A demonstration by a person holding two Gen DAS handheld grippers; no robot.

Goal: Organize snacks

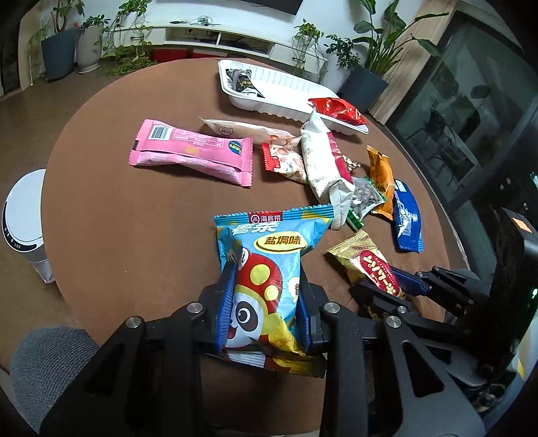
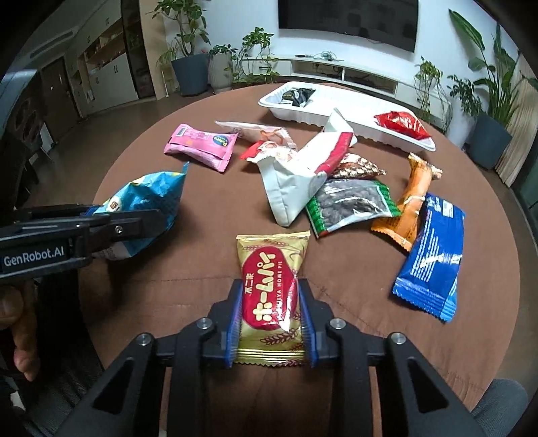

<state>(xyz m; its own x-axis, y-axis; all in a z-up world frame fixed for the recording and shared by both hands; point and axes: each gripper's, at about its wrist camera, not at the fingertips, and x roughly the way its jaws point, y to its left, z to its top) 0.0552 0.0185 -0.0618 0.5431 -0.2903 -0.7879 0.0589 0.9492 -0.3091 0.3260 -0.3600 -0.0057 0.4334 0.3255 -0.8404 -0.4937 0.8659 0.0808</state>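
Home living room; wall television point(image 2: 348, 20), houseplants point(image 2: 188, 30)

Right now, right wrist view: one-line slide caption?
Right gripper clamps gold pie packet; left gripper holds blue chip bag.

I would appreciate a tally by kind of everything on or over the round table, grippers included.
Snack packets: 12
Tray: 1
Grippers, left gripper and right gripper: 2
Total: 15
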